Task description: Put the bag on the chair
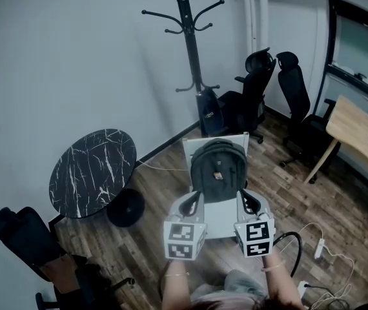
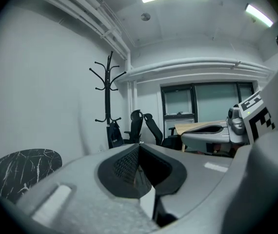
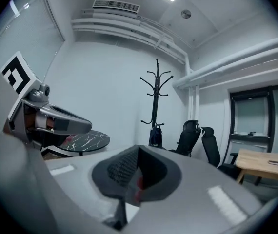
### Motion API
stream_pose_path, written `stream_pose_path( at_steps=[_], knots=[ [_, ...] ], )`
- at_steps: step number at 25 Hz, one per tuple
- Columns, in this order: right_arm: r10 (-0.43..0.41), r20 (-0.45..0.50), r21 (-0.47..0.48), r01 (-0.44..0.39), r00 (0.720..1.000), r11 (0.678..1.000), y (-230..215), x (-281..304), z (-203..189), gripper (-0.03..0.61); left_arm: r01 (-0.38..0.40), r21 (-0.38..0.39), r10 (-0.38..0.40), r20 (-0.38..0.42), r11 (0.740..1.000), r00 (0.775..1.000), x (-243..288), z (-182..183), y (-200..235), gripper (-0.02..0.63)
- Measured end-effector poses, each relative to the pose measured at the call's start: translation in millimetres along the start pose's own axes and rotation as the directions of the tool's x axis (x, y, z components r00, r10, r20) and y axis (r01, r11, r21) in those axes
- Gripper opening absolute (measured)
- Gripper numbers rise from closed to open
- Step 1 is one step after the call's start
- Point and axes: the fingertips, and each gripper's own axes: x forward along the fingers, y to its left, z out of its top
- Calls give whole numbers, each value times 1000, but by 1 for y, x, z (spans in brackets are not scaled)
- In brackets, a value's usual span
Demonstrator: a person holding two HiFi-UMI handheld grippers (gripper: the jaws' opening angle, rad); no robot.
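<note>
Wood-plank floor point(image 1: 171, 173), pale walls, and in the head view a black coat stand point(image 1: 190, 37) is up in the corner with a round marble-topped table point(image 1: 93, 170) off to the left and a wooden desk point(image 1: 361, 134) on the right. Dead centre is the white chair point(image 1: 226, 218), and the bag point(image 1: 218, 166), a dark backpack, sits upright on its seat against the backrest. The left gripper point(image 1: 194, 199) and the right gripper point(image 1: 244, 197) hang side by side on the near side of it, over the seat's front. Over to the left gripper view: its two fingers point(image 2: 124, 165) are pressed right together with nothing between them, and the bag isn't in sight, only the far wall and office chairs point(image 2: 144, 128). The right gripper view is the same: fingers point(image 3: 124, 167) fully closed, empty, pointing across the room.
</note>
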Motion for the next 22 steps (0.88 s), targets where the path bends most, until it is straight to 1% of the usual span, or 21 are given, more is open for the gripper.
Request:
stream_pose_path(
  at_steps=[4,9,16,19,22],
  knots=[
    [1,35,-8,-1,999,1000,0,-17,11,3,-9,24,8,24,1000,1000,-9,8,-11,9],
    [14,69,-39,-11,998,999,-5,-47,25,3,-22,48,19,58,999,998,-23,21,-34,9],
    [55,109,-35,-51,993,998,-12,-93,43,3,-36,47,32,83,998,996,-48,37,-73,9],
    [67,118,-31,-64,991,997,-16,-109,45,3,-47,52,42,87,998,995,-58,42,-88,9],
    [73,121,-31,-70,990,997,-20,-128,42,3,-60,40,56,93,997,994,-69,42,-103,11]
  ],
)
